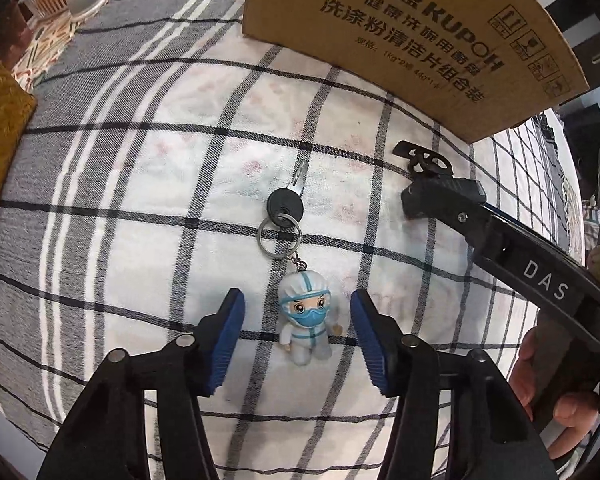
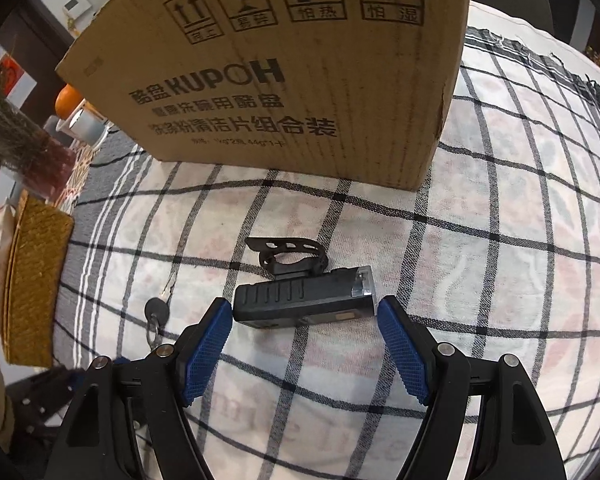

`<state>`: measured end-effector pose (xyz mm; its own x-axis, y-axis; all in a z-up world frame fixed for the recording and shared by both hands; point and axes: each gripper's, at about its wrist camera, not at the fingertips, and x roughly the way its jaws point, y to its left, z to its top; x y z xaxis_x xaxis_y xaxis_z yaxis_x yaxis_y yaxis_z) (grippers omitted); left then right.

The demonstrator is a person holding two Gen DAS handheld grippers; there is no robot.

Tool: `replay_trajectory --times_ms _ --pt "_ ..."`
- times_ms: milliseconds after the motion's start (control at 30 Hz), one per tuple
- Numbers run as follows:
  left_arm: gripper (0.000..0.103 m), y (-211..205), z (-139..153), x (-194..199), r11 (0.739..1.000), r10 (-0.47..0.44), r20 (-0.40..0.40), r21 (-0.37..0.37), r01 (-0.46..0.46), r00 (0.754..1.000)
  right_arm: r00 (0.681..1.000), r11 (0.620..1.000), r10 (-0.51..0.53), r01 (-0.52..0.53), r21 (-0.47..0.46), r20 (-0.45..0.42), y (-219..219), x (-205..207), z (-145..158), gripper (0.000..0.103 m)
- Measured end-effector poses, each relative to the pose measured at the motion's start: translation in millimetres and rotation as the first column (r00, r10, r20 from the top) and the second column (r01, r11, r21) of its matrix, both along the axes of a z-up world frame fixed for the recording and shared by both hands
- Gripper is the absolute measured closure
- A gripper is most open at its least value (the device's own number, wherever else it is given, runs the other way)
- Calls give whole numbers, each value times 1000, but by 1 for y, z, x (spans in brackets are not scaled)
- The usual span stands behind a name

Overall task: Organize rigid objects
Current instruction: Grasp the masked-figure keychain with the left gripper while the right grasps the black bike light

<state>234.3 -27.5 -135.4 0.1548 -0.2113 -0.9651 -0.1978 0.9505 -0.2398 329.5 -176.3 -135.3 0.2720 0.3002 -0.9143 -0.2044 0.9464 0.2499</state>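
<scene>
The little masked-figure keychain (image 1: 306,322) lies on the checked cloth (image 1: 140,168) between the wide-open, empty left gripper (image 1: 298,338), the bike light (image 2: 304,302) likewise framed by the open right gripper (image 2: 304,354), so closing comes next, box (image 2: 300,80) at twelve o'clock.

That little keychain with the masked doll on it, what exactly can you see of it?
The keychain doll in white protective suit, seemingly soft plastic, wears a blue mask and goggles. It lies face up on the checked grey-and-white cloth. A short chain joins its head to a metal split ring, which carries a black-headed silver key pointing toward the brown cardboard box. The doll sits between the blue pads of the open left gripper, which do not touch it.
</scene>
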Motion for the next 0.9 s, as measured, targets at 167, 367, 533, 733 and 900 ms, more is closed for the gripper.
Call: replay_trajectory --times_ms 167,367,533,733,900 --pt "60 3 -2 1 1000 22 -3 2 -22 1000 1000 1000 -10 10 -9 1 3 2 -3 26" --pt "76 2 -2 3 1000 6 23 12 -7 1000 1000 1000 -15 15 -24 23 7 0 -4 26" --pt "77 1 -1 5 1000 -16 39 25 15 999 999 999 -11 12 -36 41 9 -2 -3 27" --pt "77 9 5 7 996 -32 103 90 23 994 998 998 -24 27 -58 52 8 -6 -2 27" --pt "77 15 18 11 993 -47 169 119 27 985 998 997 -31 35 -64 58 9 -11 4 27"
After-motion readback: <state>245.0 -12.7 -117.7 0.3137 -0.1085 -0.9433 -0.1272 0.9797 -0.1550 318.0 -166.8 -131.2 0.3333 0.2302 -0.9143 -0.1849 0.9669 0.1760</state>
